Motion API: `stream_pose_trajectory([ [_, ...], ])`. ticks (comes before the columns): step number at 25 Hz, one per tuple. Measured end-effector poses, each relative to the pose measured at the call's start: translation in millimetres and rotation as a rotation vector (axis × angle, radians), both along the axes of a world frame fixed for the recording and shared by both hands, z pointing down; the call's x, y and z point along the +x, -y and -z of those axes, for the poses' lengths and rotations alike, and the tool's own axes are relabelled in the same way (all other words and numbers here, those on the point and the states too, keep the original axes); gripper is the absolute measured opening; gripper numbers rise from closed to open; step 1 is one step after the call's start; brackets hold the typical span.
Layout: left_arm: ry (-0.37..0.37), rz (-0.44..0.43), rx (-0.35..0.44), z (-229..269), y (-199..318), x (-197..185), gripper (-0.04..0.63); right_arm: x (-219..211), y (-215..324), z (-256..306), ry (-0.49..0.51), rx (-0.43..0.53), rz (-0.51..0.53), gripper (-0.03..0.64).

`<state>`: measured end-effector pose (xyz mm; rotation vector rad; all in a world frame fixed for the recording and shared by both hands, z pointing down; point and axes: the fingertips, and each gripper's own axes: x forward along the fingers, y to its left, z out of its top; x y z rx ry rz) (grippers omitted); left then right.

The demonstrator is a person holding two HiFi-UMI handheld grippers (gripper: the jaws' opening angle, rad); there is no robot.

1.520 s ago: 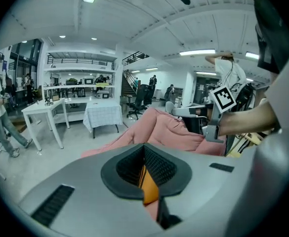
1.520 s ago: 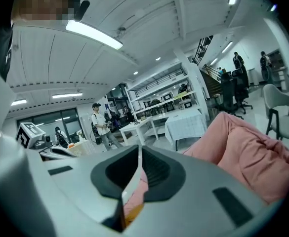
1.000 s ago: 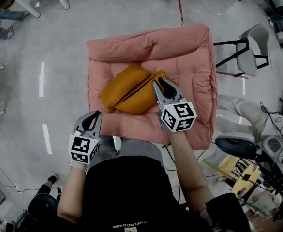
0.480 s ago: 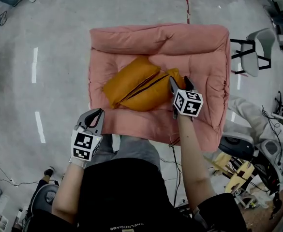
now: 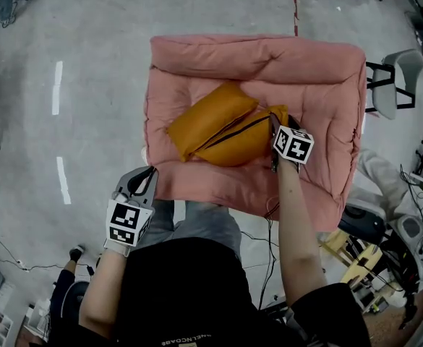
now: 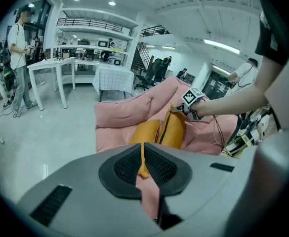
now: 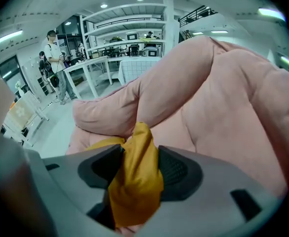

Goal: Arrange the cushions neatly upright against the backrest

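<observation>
Right arm stretched out: the right gripper (image 5: 275, 121), its jaws just closing, pinches a corner of the orange fabric cushion (image 5: 222, 125) lying on the soft pink sofa (image 5: 319, 92). The left gripper (image 5: 144, 176) hangs low, jaws together, empty.

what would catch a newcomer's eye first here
Two orange cushions lie side by side mid-seat on the pink floor sofa, not standing against its backrest. The right tongs, whose jaws have just been closing, pinch a corner of the right-hand cushion, while the left tongs hang shut off the seat's front edge.
</observation>
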<state>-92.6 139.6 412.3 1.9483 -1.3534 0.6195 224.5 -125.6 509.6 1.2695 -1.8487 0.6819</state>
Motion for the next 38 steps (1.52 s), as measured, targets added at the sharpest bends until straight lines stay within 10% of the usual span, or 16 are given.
stream_pose_trajectory([
  [11,-0.048,-0.033,-0.012,-5.7,-3.7,-3.6,0.014,-15.5,-35.4,44.6,0.063,0.011,0.013,0.084],
  [38,-0.082,-0.111,0.093,21.9,39.8,-24.1,0.014,-192.9,-48.7,242.1,0.385,0.239,0.279,0.029],
])
